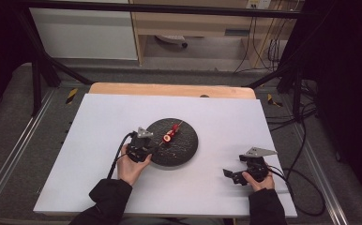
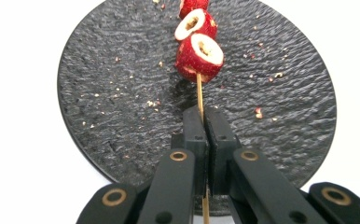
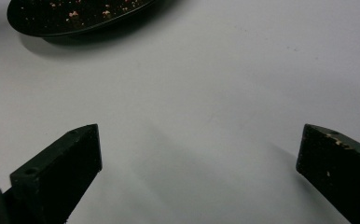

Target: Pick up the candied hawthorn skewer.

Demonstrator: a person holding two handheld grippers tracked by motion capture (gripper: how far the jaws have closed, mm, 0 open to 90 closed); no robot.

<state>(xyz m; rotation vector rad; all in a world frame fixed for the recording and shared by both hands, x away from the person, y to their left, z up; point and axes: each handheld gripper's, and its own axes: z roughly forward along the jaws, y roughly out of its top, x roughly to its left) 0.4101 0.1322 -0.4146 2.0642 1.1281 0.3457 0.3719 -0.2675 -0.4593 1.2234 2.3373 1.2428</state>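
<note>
Clearly skewer (image 2: 199,95): thin wooden stick, red hollow-cored fruit pieces threaded.

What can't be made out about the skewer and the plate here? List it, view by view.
- Skewer, left gripper view: its far end and any further fruit are cut off by the top edge; its near end is hidden between the left gripper fingers.
- Fruit pieces, high view: too small to count.
- Plate, right gripper view: cut off by the top edge.
- Crumbs: too small to identify.
</note>
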